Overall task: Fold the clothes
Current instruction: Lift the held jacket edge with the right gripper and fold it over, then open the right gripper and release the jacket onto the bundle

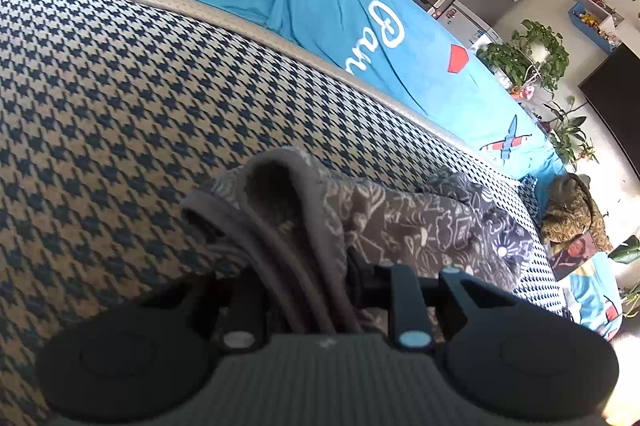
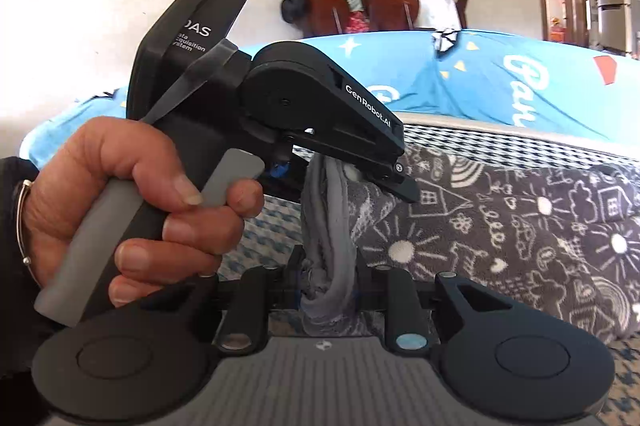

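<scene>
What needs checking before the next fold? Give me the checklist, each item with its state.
1. Left gripper shut on the grey patterned garment: ok.
2. Right gripper shut on the bunched hem: ok.
3. Both grips close together on the same edge: ok.
4. Rest of garment flat on the houndstooth cover: not ok, it lies rumpled.
5. Far end of garment free of snags: cannot tell.
</scene>
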